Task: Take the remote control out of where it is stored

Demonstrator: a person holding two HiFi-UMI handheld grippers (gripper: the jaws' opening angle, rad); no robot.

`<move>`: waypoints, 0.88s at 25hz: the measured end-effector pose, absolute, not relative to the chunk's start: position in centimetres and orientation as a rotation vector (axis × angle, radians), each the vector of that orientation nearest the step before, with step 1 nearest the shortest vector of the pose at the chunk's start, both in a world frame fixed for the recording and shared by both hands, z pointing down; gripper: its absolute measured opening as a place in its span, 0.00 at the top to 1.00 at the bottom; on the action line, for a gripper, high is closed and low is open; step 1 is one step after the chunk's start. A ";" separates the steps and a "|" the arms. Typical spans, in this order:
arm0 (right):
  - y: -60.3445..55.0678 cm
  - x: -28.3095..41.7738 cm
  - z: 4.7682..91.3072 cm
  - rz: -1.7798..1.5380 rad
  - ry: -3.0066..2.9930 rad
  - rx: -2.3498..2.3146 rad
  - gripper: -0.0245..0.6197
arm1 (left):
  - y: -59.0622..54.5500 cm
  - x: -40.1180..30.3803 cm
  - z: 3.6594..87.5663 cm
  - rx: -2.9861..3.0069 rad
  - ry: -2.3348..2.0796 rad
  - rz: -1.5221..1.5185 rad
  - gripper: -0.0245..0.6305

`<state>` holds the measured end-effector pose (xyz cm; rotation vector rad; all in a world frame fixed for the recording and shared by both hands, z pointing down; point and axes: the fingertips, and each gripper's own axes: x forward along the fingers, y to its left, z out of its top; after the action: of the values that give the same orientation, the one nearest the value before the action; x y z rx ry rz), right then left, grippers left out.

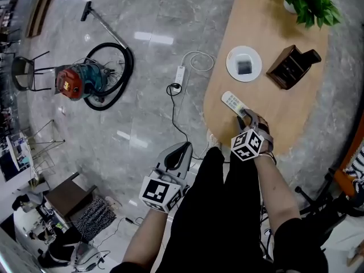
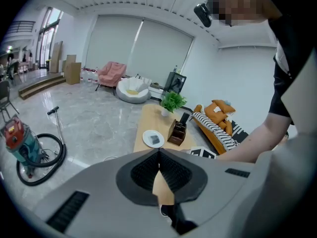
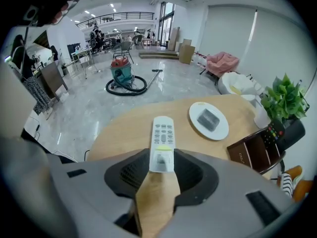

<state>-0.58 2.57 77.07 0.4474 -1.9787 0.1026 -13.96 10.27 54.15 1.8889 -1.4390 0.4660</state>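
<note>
Remote control (image 3: 162, 135) lay flat on the desk (image 3: 116, 133), well apart from the dark wooden holder (image 3: 255, 155). Its near end sat between the right gripper's (image 3: 162, 158) fingers, which looked loose about it rather than clamped. To finish cleanly, I judged the fingers should spread fully, then draw straight back along the remote's length so that neither pad dragged it toward the desk edge. The left gripper (image 2: 159, 155) hung off the desk, fingers closed on nothing.

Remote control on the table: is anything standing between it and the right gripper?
Nothing visible does. The remote control lies on the table with its near end between the jaws of the right gripper. The plate and the brown holder stand apart, off to its right.
</note>
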 end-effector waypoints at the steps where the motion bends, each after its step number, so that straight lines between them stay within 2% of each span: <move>1: 2.5 -0.7 76.5 0.113 -1.983 0.457 0.75 | 10.2 -14.1 54.0 1.891 -1.441 0.465 0.95; 13: -0.3 -0.9 64.0 0.112 -2.074 0.666 0.76 | 8.2 -15.5 48.8 2.021 -1.469 0.388 0.95; 22: -0.6 2.7 50.0 0.534 -2.323 1.119 0.90 | 5.3 -15.9 40.8 2.220 -1.565 0.264 0.95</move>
<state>2.65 -0.65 50.04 1.1191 -2.3231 0.5337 -15.89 5.29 40.80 2.2203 -1.5651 0.2643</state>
